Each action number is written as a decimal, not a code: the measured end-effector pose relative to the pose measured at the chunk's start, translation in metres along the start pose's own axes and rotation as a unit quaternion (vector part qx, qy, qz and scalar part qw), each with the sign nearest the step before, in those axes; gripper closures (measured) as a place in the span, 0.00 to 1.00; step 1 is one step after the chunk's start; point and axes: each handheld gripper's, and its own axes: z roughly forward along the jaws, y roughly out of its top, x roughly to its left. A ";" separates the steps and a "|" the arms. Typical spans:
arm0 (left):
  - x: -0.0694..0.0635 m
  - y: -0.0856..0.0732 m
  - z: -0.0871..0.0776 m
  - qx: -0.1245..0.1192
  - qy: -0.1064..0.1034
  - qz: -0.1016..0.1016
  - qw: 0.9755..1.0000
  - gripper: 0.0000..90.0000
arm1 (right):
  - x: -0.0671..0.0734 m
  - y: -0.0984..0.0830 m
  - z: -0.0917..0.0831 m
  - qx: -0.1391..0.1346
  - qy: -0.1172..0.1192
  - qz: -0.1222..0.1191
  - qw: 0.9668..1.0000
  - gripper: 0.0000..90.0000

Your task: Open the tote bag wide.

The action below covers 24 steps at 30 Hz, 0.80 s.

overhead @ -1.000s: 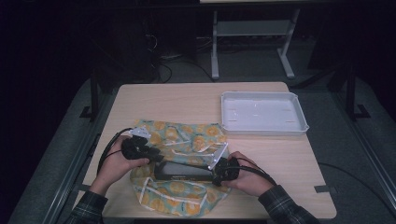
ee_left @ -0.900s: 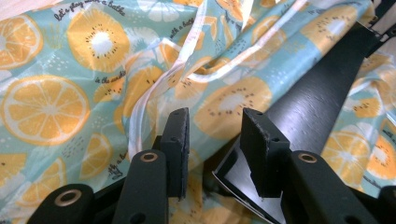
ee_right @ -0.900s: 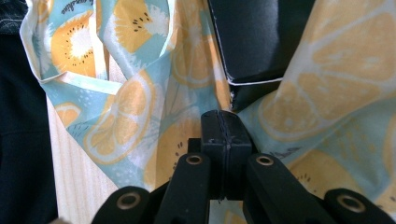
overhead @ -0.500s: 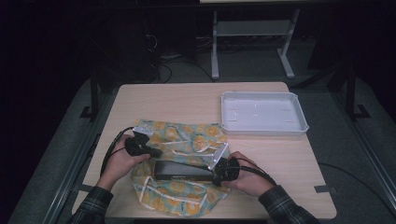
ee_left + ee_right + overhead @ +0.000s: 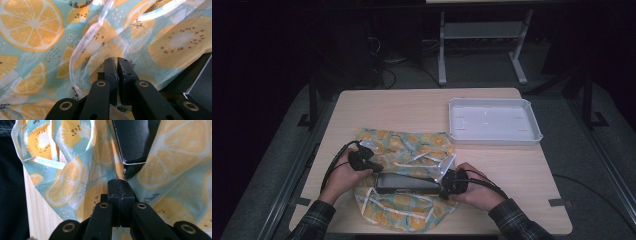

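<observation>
A light blue cloth point(image 5: 402, 145) printed with orange fruit slices and fitted with white straps lies crumpled on the near half of the table. A flat black box point(image 5: 404, 183) rests on it between the person's hands. My left gripper point(image 5: 374, 167) is at the box's left end, its jaws shut on a puckered fold of the cloth point(image 5: 37, 25) at the fingertips point(image 5: 117, 60); the box corner point(image 5: 200, 82) lies just to the right. My right gripper point(image 5: 443, 187) is at the box's right end, shut point(image 5: 118, 181) on the cloth point(image 5: 70, 177) just below the box corner point(image 5: 135, 140).
A white plastic tray point(image 5: 494, 139) stands at the back right of the wooden table point(image 5: 412, 105). A metal stand and cables sit on the dark floor beyond the far edge. Both forearms come in over the table's near edge.
My left hand has sunk a little onto the cloth beside the box's left end. The right hand and the box have kept still.
</observation>
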 end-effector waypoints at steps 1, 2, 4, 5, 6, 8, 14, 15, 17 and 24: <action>-0.001 0.000 0.000 0.000 0.002 0.003 1.000 0.96 | 0.001 0.000 0.000 0.001 -0.001 -0.001 1.000 0.97; -0.001 0.000 0.000 -0.005 0.003 0.002 1.000 0.96 | 0.001 0.000 0.000 0.001 -0.002 -0.001 1.000 0.94; -0.001 -0.001 0.000 -0.003 0.005 0.008 1.000 0.96 | 0.003 0.000 -0.002 -0.002 0.002 -0.002 1.000 0.91; -0.002 -0.001 0.000 -0.005 0.005 0.008 1.000 0.96 | 0.003 0.000 -0.004 -0.006 0.006 -0.001 1.000 0.90; -0.002 -0.001 0.000 -0.005 0.006 0.008 1.000 0.96 | 0.004 0.000 -0.006 -0.010 0.008 -0.001 1.000 0.89; -0.002 -0.001 -0.001 0.002 0.008 0.018 1.000 0.97 | 0.006 0.000 -0.014 -0.021 0.010 0.001 1.000 0.88; -0.002 -0.001 -0.001 0.005 0.012 0.026 1.000 0.97 | 0.009 0.000 -0.036 -0.059 0.009 0.000 0.998 0.86; -0.002 -0.001 -0.001 0.005 0.013 0.026 1.000 0.97 | 0.008 0.000 -0.040 -0.067 0.007 -0.001 0.998 0.86; -0.003 -0.001 -0.001 0.005 0.013 0.025 1.000 0.97 | 0.007 0.000 -0.048 -0.081 0.002 0.006 0.997 0.85; -0.003 -0.001 -0.001 0.007 0.014 0.026 1.000 0.97 | -0.003 0.007 -0.067 -0.113 -0.040 0.017 0.993 0.74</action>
